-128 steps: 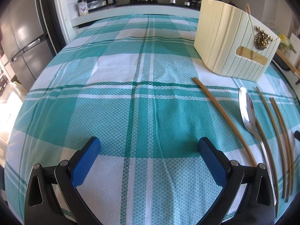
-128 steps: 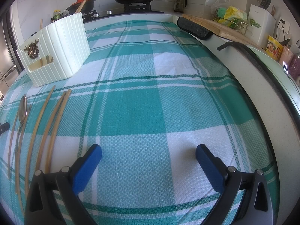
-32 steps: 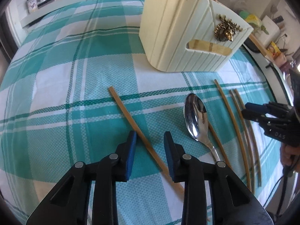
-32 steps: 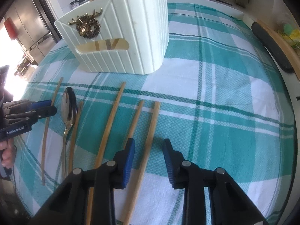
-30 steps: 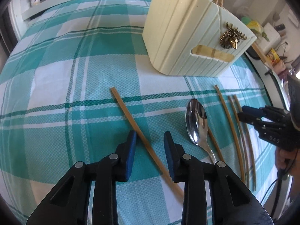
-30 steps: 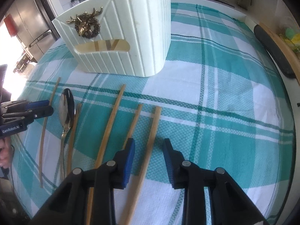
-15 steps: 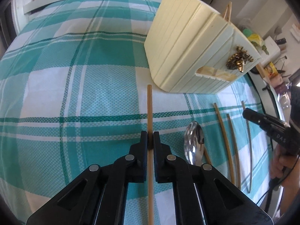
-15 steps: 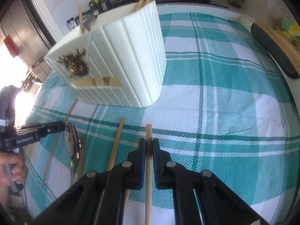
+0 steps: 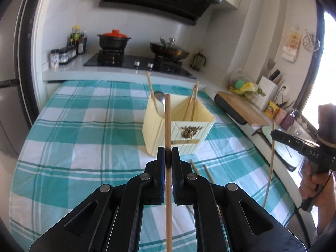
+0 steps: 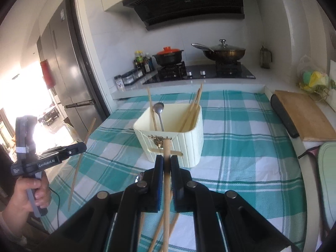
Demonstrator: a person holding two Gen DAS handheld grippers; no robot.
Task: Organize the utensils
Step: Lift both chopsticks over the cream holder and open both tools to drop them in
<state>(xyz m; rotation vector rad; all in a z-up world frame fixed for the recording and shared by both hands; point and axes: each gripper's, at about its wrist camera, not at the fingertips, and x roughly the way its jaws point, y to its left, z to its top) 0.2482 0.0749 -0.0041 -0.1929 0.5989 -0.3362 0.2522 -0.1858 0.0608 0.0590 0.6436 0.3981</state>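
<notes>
Left gripper clamps one upright chopstick above the checked tablecloth. Right gripper likewise pinches a second chopstick. Cream utensil holder stands just ahead, containing chopsticks and a spoon.

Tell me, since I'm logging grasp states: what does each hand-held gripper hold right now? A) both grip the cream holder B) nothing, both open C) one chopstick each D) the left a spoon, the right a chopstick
C: the left hand-held gripper is shut on a chopstick, and the right hand-held gripper is shut on another chopstick, both lifted in front of the cream holder.
</notes>
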